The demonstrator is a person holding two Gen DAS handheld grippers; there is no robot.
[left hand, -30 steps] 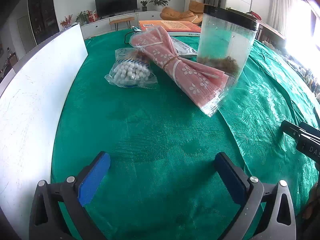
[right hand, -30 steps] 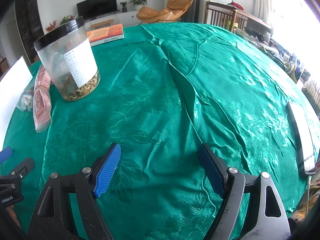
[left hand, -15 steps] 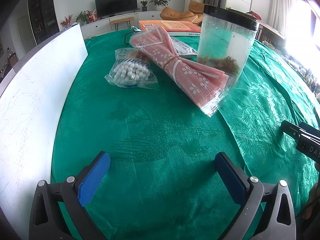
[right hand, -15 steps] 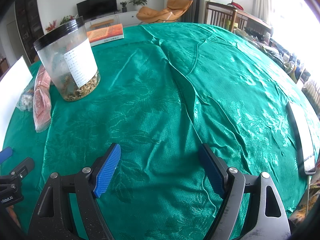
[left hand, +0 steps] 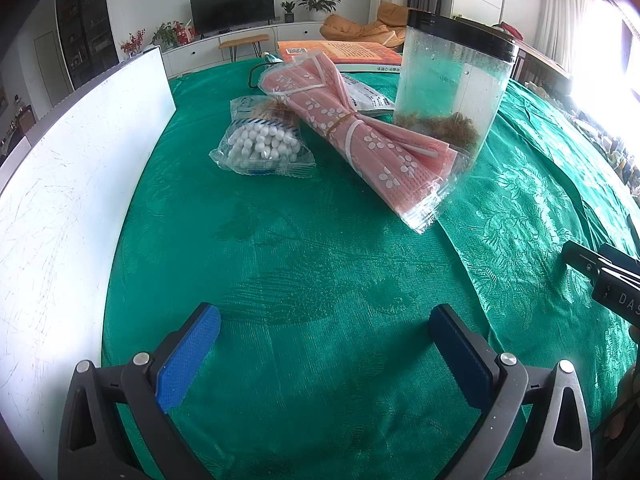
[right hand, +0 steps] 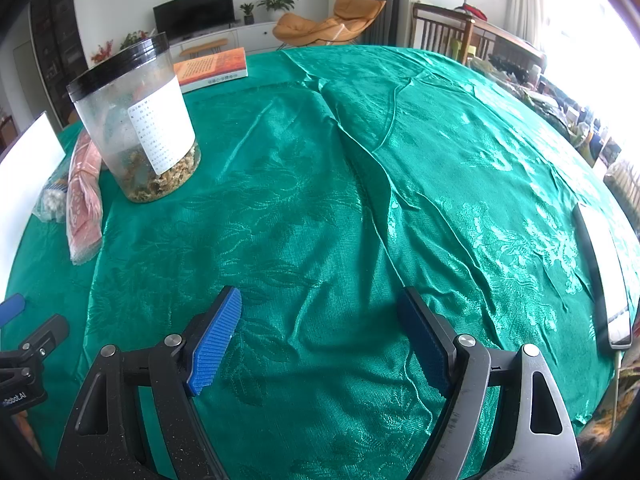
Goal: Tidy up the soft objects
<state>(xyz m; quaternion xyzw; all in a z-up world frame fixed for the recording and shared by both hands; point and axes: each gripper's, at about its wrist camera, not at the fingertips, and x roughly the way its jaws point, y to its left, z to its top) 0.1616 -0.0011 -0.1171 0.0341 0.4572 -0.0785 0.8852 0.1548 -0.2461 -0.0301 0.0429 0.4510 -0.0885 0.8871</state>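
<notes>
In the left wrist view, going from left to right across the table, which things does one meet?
white board → bag of white balls → pink flowered packet → clear jar with black lid → right gripper's finger at the right edge.

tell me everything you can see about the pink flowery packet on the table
The pink packet is a long, flat bundle of salmon-pink sheets printed with small white blossoms, sealed in clear plastic and cinched near its middle by a rubber band, so both ends fan out. It lies flat on the green tablecloth, angled toward the camera. Its near end lies against the base of the clear jar; the bag of white balls lies beside it. Neither gripper touches it.
</notes>
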